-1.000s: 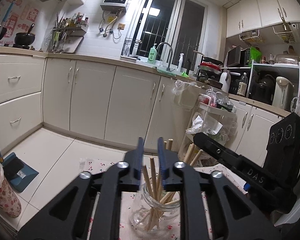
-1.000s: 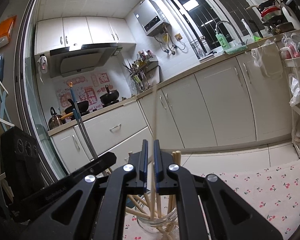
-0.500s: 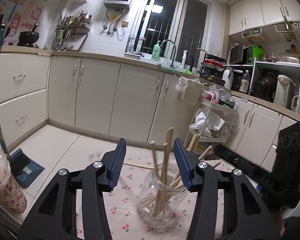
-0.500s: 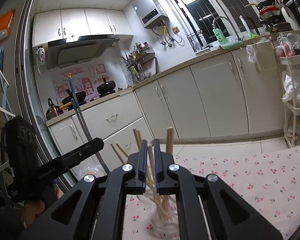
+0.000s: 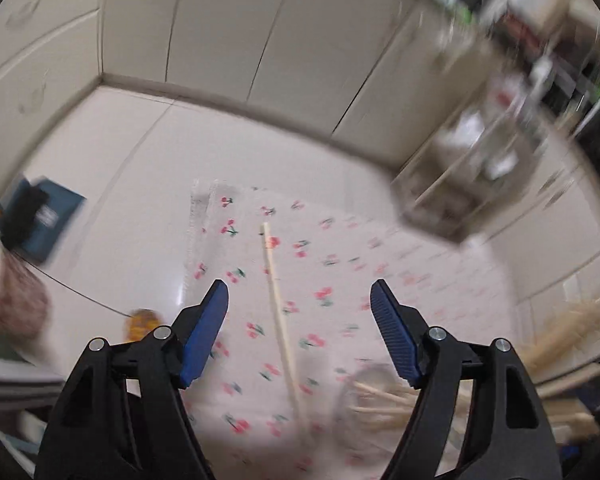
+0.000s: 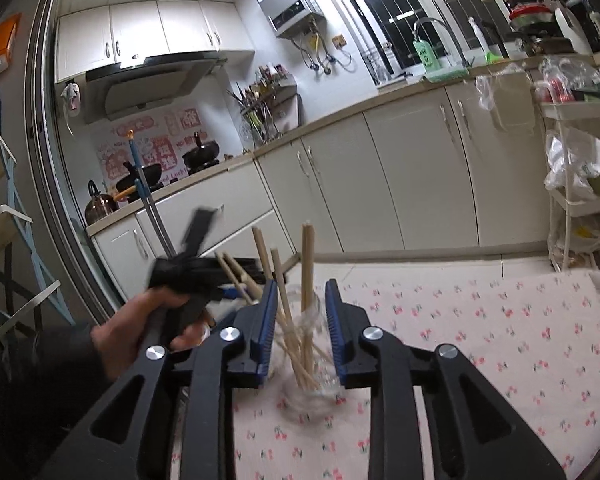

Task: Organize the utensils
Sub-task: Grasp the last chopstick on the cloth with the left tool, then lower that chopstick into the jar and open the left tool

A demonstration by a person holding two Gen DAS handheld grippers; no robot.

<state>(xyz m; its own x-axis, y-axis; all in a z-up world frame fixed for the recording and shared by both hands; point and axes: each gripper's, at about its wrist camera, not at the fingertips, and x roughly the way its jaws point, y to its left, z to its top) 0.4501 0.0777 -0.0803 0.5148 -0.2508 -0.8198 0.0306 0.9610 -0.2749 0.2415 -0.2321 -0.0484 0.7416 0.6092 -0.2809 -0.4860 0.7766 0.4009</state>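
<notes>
A kettle (image 6: 99, 205) and black pans (image 6: 199, 156) are sitting on the far counter (image 6: 332, 117); a rack (image 6: 580, 184) is standing right.

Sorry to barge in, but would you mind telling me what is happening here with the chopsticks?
A person with a claw in each hand is sorting chopsticks into a glass jar on a cherry-print cloth. The right claw is opening around the sticks in the jar. The left claw, opening and empty, points down at one loose chopstick on the cloth.

Jar (image 6: 312, 364) and left hand (image 6: 140, 332) motion-blurred.
</notes>
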